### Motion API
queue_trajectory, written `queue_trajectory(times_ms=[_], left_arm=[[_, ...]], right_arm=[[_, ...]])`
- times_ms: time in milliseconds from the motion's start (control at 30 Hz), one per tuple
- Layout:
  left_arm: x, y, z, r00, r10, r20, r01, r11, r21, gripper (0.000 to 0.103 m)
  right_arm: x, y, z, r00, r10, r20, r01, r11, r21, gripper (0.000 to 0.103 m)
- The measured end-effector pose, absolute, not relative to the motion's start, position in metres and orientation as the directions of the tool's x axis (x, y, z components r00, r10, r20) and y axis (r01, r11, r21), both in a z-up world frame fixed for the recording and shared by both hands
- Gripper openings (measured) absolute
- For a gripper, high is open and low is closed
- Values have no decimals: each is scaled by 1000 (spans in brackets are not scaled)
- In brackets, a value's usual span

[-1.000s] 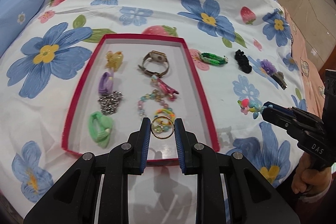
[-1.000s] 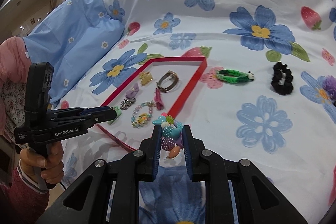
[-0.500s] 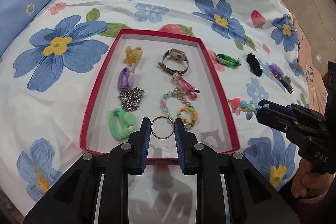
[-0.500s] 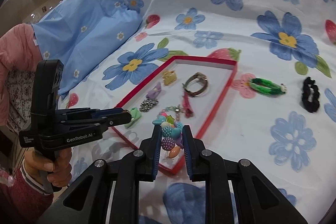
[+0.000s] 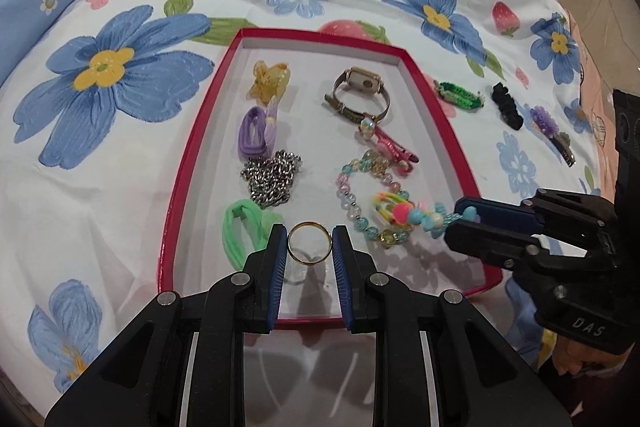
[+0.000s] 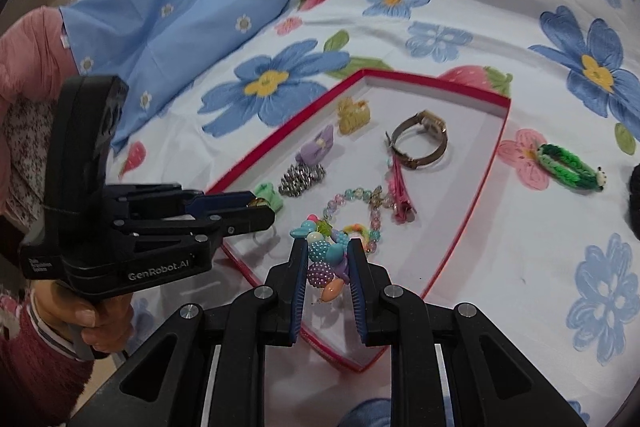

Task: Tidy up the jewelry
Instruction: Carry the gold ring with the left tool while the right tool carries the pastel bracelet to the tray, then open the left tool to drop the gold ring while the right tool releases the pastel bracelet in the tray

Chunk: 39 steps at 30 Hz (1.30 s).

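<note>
A red-rimmed box [image 5: 438, 111] [image 6: 478, 205] with a white floor lies on the flowered bedsheet and holds several pieces. My left gripper [image 5: 310, 241] is shut on a gold ring [image 5: 310, 242] just above the box's near end, beside a green hair tie [image 5: 242, 229]. From the right, my right gripper [image 5: 458, 223] [image 6: 328, 263] reaches over the box's near right corner, shut on a colourful bead bracelet [image 5: 416, 217] [image 6: 326, 257]. In the box lie a watch [image 5: 360, 93], a silver chain [image 5: 272, 177], a pastel bead bracelet [image 5: 360, 187], a purple tie [image 5: 256, 133] and a yellow clip [image 5: 270, 81].
On the sheet right of the box lie a green woven bracelet [image 5: 458, 95] [image 6: 568, 167], a black scrunchie [image 5: 506, 105] and a purple flower clip [image 5: 550, 127]. A blue pillow [image 6: 168, 11] lies at the far left. A hand [image 6: 92, 323] in a pink sleeve holds the left gripper.
Both grippers have moved in and down over the box. The right one carried the colourful bead bracelet leftward from over the sheet to above the box's near right corner. Neither grip changed.
</note>
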<state>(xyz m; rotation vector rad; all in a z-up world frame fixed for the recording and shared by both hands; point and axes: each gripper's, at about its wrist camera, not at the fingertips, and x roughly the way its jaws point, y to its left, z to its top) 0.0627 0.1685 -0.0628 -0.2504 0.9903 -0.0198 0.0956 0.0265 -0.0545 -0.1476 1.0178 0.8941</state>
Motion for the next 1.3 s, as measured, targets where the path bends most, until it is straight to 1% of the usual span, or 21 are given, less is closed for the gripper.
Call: queue_trajectory(times_ms=[233,467,767,867,1033,1300], left_arm=[[69,166,-72,512,-124,-850,-70,980,-185,21],[73,164,-80,479,-119,-870,-47,986,-161,21],[75,165,-80,474,-119,-873,-49,986,-161,21],[75,165,-80,473,-119,-873,-49,986,-161,21],[76,163,-80,470,-121,-874,-46,986,-161,24],[75,163,-80,467,-115,-877,-56,986,-159,25]], right_arm=[[96,35,-74,173,526,-833,-730,637,250,20],[99,39,-83,141,492,-859,-753,616,229,20],[102,41,-84,114,492,-863,-763,600,240,21],[102,40,-83,112,497,-860,-760,601,248,22],[102,39,-82,112,510,-853,-751,605,264,23],[101,35,-82,116,518,-847,-742,612,273,24]])
